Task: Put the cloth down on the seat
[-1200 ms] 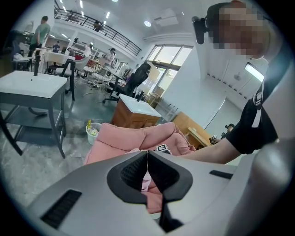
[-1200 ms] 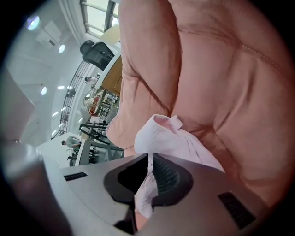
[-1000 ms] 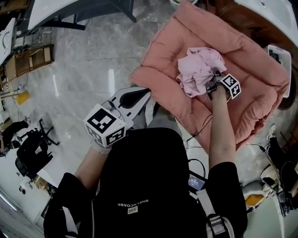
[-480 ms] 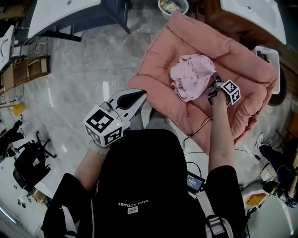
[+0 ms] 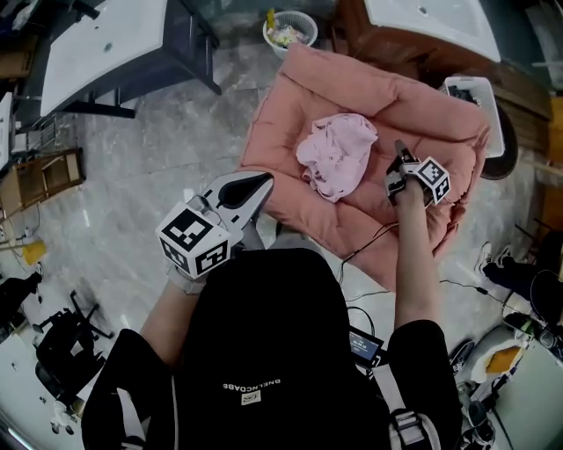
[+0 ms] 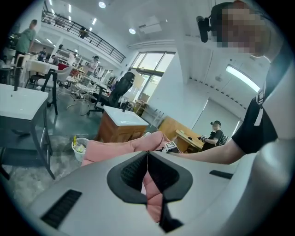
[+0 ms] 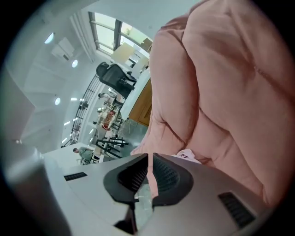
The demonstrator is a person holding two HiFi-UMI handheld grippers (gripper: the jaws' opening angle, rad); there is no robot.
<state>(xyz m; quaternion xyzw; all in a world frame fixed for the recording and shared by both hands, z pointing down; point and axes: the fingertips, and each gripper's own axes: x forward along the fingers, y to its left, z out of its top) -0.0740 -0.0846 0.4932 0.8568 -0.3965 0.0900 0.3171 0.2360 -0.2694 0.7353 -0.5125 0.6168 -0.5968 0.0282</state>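
The crumpled light pink cloth (image 5: 337,154) lies loose on the middle of the salmon padded seat cushion (image 5: 440,114). My right gripper (image 5: 400,155) hovers over the cushion just right of the cloth, apart from it, jaws shut with nothing between them. In the right gripper view the gripper (image 7: 150,159) faces the cushion (image 7: 221,92), and a small edge of the cloth (image 7: 189,156) peeks over its jaws. My left gripper (image 5: 249,188) is held near the cushion's front left edge, shut and empty. The left gripper view looks past that gripper (image 6: 147,154) at the cushion (image 6: 115,147).
A small bin of rubbish (image 5: 290,31) stands on the marble floor behind the seat. A wooden cabinet with a white top (image 5: 422,22) and a white tray (image 5: 479,97) lie beyond it. White tables (image 5: 106,44) stand at the left. Cables (image 5: 369,255) trail near the seat.
The right gripper was against the cloth a second ago; it has let go and drawn back to the right. The cloth now rests free on the cushion. The left gripper has barely moved.
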